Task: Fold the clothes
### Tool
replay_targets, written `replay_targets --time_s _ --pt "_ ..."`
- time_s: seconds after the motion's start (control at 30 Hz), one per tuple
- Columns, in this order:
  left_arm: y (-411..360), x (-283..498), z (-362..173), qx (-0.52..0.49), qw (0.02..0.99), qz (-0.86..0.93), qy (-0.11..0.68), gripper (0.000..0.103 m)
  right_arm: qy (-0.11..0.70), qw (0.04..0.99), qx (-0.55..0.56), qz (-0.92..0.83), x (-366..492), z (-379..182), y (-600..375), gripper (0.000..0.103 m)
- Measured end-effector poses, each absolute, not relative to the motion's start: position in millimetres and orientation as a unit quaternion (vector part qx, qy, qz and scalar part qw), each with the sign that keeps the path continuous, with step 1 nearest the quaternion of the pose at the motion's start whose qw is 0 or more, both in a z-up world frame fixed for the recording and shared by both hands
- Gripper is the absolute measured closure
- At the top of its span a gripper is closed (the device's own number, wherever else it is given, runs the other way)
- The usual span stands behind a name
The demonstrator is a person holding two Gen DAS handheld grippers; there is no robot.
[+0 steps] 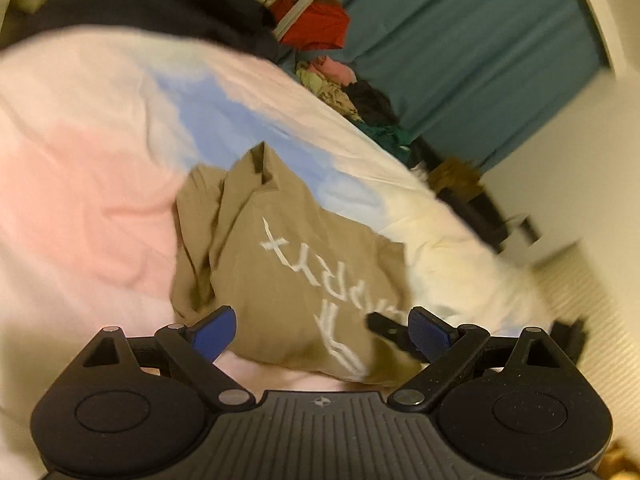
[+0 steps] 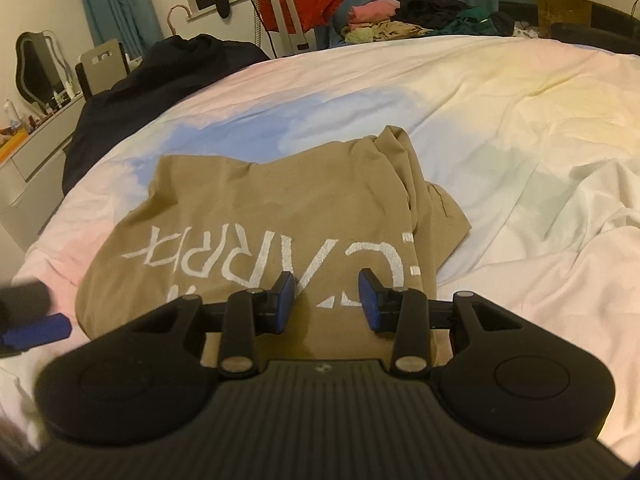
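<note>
Teal curtains [image 2: 112, 4], mirror [image 2: 34, 68]

Bed [image 2: 500, 128] under a rumpled pastel pink, blue and yellow sheet, tan printed shirt [image 2: 248, 224] lying partly folded on it, dark garment [image 2: 132, 92] heaped at the far left edge

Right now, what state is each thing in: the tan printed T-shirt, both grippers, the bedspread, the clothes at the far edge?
Tan T-shirt with white lettering: partly folded, one side bunched, lying on the bed.
Left gripper: open, holding nothing, over the shirt's near edge.
Right gripper: open, holding nothing, over the lettering.
Pastel bedspread: spread out, wrinkled.
Dark navy garment: crumpled heap.
Mixed clothes pile: unfolded, jumbled.
</note>
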State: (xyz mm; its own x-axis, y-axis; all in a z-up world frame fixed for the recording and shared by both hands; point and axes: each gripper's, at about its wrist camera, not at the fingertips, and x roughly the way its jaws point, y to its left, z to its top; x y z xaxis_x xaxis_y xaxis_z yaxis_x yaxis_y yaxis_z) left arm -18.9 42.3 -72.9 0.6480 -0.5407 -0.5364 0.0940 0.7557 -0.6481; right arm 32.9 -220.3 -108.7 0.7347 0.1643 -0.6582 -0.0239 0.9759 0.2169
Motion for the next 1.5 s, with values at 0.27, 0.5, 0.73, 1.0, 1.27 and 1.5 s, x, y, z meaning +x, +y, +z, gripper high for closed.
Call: replay_targets --time_s 0.27,0.5,0.73,1.0,1.27,1.5 --pt "46.9 -1.2 -107.9 -0.38 0.799 -0.197 0.422 0.008 0.36 0.924 0.117 0.047 32.7 -108.1 -224.2 0.065" --pt "53.6 3.1 -108.2 -0.42 0.805 -0.187 0.374 0.009 0.358 0.917 0.173 0.038 30.2 -101.9 -238.5 0.065" --pt "58.1 3.8 -104.5 -0.446 0.801 -0.208 0.342 0.008 0.334 0.855 0.377 0.123 12.4 -77.8 -273.2 0.028" --pt "60.0 5.2 -106.0 -0.452 0.8 -0.211 0.334 0.008 0.434 0.683 0.549 0.21 15.9 -140.0 -246.5 0.014" --pt "62.5 7.9 -108.7 -0.464 0.792 -0.21 0.336 0.008 0.381 0.688 0.616 0.03 -5.4 -172.2 -285.0 0.031" --pt "63.0 5.6 -108.6 -0.467 0.789 -0.207 0.34 0.008 0.354 0.728 0.588 -0.017 -13.7 -159.7 -285.8 0.063"
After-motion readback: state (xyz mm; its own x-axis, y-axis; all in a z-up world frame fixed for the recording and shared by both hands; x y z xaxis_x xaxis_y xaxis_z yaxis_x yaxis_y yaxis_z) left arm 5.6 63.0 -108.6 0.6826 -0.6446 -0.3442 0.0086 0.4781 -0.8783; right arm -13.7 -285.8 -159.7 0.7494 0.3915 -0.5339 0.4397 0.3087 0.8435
